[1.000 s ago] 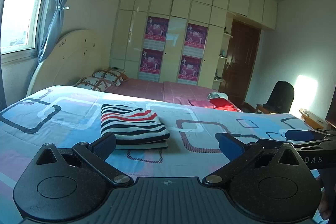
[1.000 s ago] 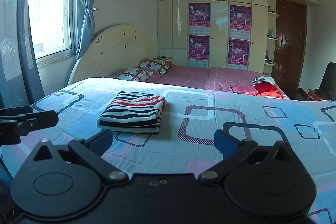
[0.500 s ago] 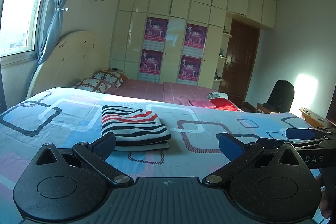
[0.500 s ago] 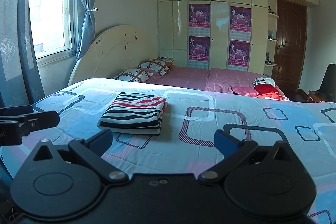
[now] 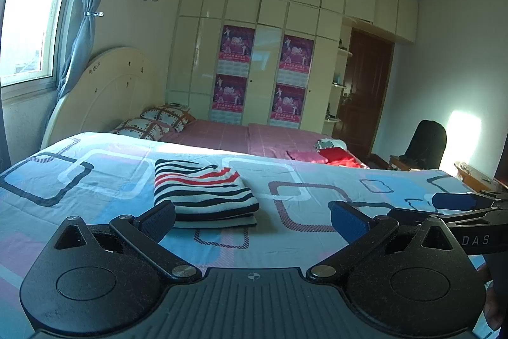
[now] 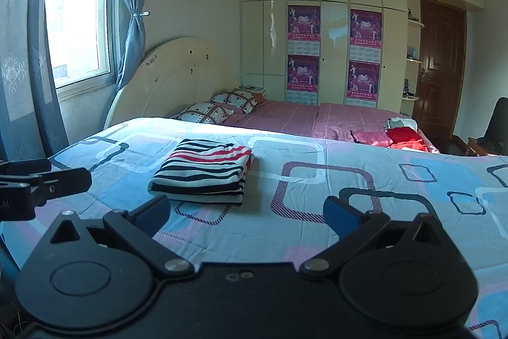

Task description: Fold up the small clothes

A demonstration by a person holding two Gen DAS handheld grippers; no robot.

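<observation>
A folded garment with black, white and red stripes (image 5: 203, 191) lies flat on the patterned blue and pink bedspread (image 5: 304, 231); it also shows in the right wrist view (image 6: 203, 170). My left gripper (image 5: 252, 216) is open and empty, held back from the garment's near edge. My right gripper (image 6: 246, 216) is open and empty, a little to the right of the garment. The right gripper shows at the right edge of the left wrist view (image 5: 457, 204). The left gripper shows at the left edge of the right wrist view (image 6: 44, 180).
A pink sheet (image 6: 317, 119) covers the far bed part, with two patterned pillows (image 6: 219, 107) by the headboard (image 6: 171, 78). Red and pink clothes (image 6: 400, 137) lie at the far right. A wardrobe, a door and a dark chair (image 5: 425, 145) stand beyond.
Both grippers have shifted only slightly; the left wrist view has drifted a little so the garment sits marginally higher. The garment has not moved and both grippers stay open.
</observation>
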